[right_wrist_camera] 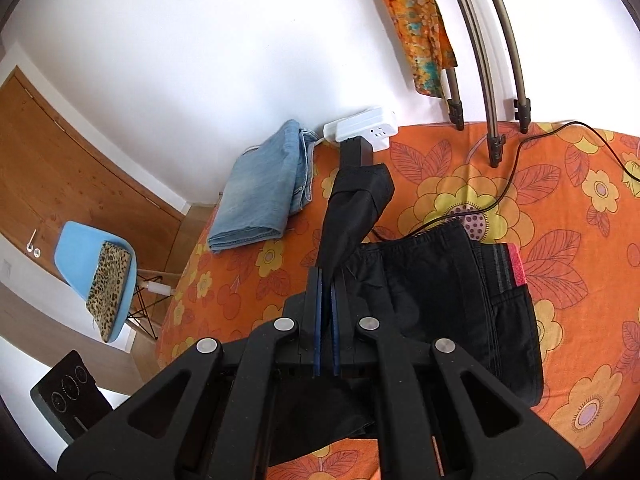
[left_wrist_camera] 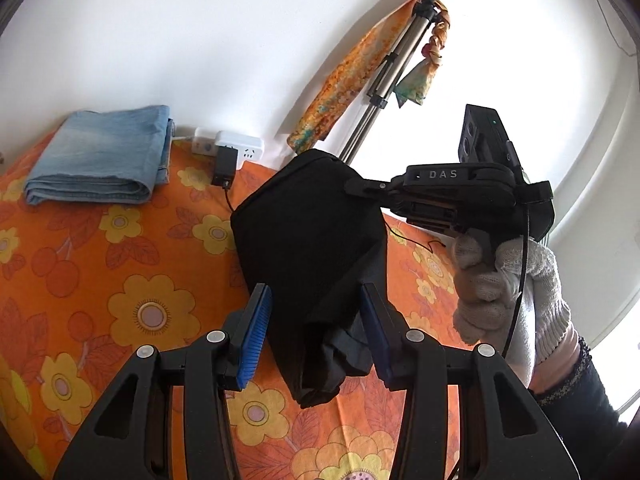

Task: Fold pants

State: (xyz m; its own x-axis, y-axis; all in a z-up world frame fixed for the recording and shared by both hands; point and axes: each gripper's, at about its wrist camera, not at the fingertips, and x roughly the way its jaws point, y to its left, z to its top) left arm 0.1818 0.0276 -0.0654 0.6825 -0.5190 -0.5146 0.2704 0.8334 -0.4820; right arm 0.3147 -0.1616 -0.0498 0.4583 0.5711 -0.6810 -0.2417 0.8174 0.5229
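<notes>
While the right gripper (right_wrist_camera: pixel 327 292) pinches a fold of the black pants (right_wrist_camera: pixel 436 300) between closed pads, the cloth rises as a peak ahead of its tips; the rest of the garment lies heaped just right of the fingers on the orange sheet (right_wrist_camera: pixel 520 184). Left gripper (left_wrist_camera: pixel 316 332): jaws wide apart, blue pads (left_wrist_camera: pixel 256 328) showing, a hanging lobe of the pants (left_wrist_camera: pixel 308 240) between them, nearer the right pad; contact cannot be told. Right gripper (left_wrist_camera: pixel 360 186) seen holding the top of that lobe, gloved hand (left_wrist_camera: pixel 508 288) on its handle. Ahead-left of both sets of fingers: folded jeans (left_wrist_camera: pixel 100 156) by the wall, power strip (left_wrist_camera: pixel 228 146) beside them. Tripod legs (right_wrist_camera: pixel 492 80) stand ahead-right, a cable (right_wrist_camera: pixel 520 176) trailing across the sheet there. Sheet edge drops off left of the right fingers, a blue chair (right_wrist_camera: pixel 96 276) beyond.
</notes>
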